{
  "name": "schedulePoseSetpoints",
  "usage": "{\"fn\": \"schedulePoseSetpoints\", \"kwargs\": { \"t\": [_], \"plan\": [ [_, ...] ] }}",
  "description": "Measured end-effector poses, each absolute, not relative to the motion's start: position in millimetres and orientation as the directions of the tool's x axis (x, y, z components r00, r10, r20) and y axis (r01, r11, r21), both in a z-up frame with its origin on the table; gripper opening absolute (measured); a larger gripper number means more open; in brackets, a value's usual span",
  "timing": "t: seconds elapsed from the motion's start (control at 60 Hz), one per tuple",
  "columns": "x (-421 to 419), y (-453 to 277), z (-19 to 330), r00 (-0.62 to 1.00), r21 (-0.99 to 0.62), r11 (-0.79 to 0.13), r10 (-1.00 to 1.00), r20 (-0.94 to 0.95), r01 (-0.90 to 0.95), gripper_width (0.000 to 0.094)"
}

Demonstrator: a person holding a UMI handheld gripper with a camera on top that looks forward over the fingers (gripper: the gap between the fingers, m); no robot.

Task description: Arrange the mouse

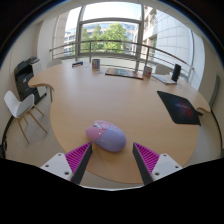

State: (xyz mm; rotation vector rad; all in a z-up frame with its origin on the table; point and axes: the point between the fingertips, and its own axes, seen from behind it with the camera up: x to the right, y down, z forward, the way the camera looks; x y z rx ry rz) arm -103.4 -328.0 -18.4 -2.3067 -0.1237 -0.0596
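A lavender-pink mouse [106, 135] lies on the wooden table [110, 100], just ahead of the fingers and slightly nearer the left one. My gripper [112, 157] is open, and its pink pads [79, 156] stand wide apart with bare table between them. The mouse touches neither finger. A black mouse mat [181, 106] lies far to the right, beyond the right finger.
A white chair [20, 106] and a dark chair [27, 72] stand along the table's left edge. At the far side are a dark flat item [124, 72], small boxes [96, 64] and a dark device [176, 73]. Windows are beyond.
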Motion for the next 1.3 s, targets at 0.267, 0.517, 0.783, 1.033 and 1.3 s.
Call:
{"fn": "schedulePoseSetpoints", "kwargs": {
  "t": [0.267, 0.517, 0.783, 1.033, 1.3],
  "plan": [
    [-99, -263, -16, 0.993, -0.752, -0.649, 0.07, 0.096, 0.118, 0.0819],
    [-102, -248, -20, 0.996, -0.748, -0.659, 0.085, 0.036, 0.083, 0.0521],
    [-114, -221, 59, 0.987, -0.81, -0.578, 0.16, 0.005, 0.097, 0.042],
    [24, -131, 263, 0.99, -0.958, -0.281, 0.112, -0.089, -0.054, 0.0419],
    [249, -76, 99, 0.999, -0.841, -0.541, -0.047, 0.014, -0.014, 0.0417]
  ]
}}
